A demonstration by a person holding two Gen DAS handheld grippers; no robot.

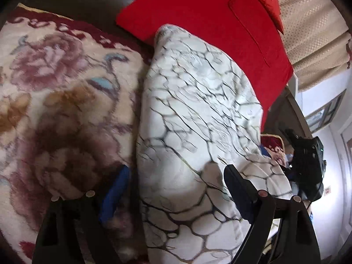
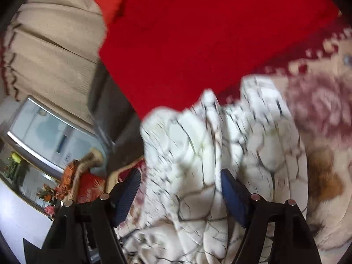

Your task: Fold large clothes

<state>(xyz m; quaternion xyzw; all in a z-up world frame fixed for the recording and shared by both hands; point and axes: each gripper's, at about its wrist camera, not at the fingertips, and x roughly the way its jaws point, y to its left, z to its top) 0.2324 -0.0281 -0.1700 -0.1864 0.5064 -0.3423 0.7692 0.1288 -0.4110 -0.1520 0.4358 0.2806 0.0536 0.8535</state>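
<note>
White crackle-print garment (image 1: 193,110) lay bunched on the floral blanket (image 1: 55,88), in front of a red cushion (image 1: 198,17); we judged the fold needs both grippers to pinch one edge cleanly, not the bulk. Left gripper (image 1: 176,189) stood wide, unclenched, fabric between its fingers. Right gripper (image 2: 180,193) straddled a raised ridge of the garment, jaws wide and not gripping.

The right gripper (image 2: 180,195) straddles a bunched fold of white crackle-patterned cloth (image 2: 198,165) — jaws apart — on a floral blanket (image 2: 325,114), red cushion (image 2: 209,39) behind.
</note>
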